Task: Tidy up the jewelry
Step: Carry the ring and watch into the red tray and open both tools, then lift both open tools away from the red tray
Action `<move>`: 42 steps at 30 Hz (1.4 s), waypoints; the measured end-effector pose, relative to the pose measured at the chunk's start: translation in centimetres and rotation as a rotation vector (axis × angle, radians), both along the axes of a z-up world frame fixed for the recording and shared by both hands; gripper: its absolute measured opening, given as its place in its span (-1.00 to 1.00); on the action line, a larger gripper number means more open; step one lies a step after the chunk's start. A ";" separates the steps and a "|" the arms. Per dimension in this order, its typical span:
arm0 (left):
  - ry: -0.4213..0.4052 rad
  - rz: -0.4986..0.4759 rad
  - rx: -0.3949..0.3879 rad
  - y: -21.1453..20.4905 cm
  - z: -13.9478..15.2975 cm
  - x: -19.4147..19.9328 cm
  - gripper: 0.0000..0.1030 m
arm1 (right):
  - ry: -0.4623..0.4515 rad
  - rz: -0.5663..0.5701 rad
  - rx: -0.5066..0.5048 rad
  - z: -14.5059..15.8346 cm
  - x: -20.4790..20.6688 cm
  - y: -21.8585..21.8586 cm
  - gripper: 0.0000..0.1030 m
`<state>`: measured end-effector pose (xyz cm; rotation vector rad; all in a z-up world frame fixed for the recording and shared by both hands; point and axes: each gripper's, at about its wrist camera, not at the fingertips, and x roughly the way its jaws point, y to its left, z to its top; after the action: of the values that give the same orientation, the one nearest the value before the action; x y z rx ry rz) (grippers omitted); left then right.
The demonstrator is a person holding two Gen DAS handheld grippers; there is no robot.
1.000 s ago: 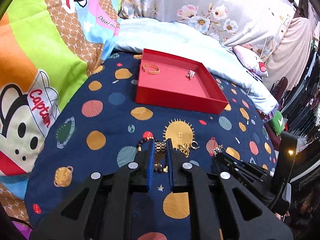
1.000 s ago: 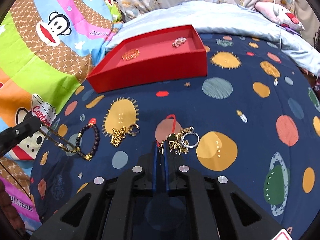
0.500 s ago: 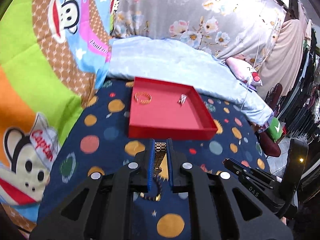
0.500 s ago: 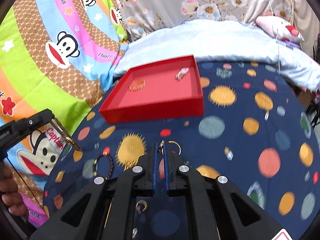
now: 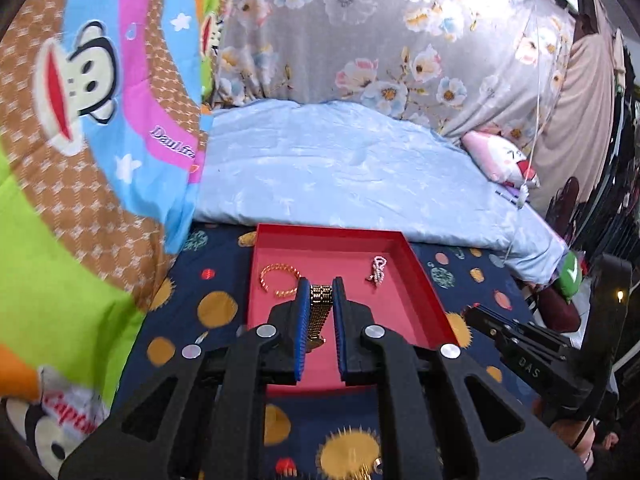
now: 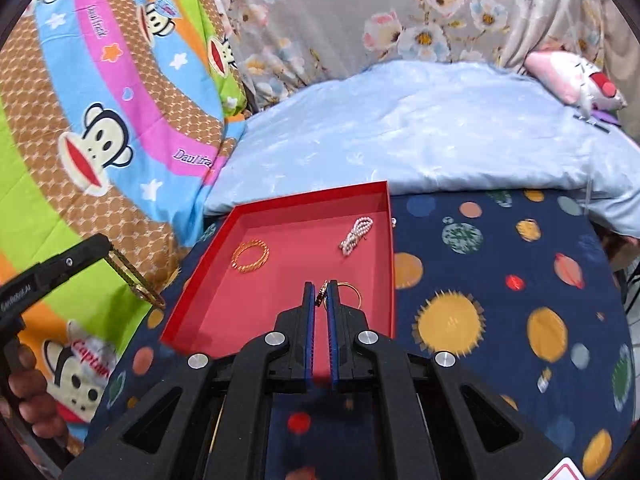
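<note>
A shallow red tray (image 6: 384, 216) lies open on the planet-print bedspread. Inside it, a twisted gold bangle (image 6: 251, 255) rests toward its left wall and a pearl strand (image 6: 356, 236) toward its far right corner; a gold mesh band (image 5: 320, 312) hangs above its near half.

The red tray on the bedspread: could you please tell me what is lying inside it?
Inside the shallow red cardboard tray lie a twisted gold bangle and a small white pearl strand. The near part of its floor is covered by the right tool, so anything there cannot be seen.
</note>
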<state>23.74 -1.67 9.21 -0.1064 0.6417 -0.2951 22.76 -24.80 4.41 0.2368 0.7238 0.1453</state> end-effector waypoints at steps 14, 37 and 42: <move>0.107 0.015 0.031 -2.3 -5.6 8.0 -0.79 | 0.127 0.015 0.020 -6.2 7.8 0.1 -0.87; 0.098 0.127 0.034 2.5 -5.7 -2.8 0.02 | -0.023 -0.039 -0.011 -2.1 -8.1 1.0 -0.42; 0.149 0.124 0.017 3.2 -7.2 -6.9 0.06 | 0.017 -0.030 0.009 -3.3 -12.6 1.9 -0.35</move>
<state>16.86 1.49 2.00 -0.1522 0.7818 -0.1626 10.17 -22.93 1.12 0.2577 0.7364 0.1179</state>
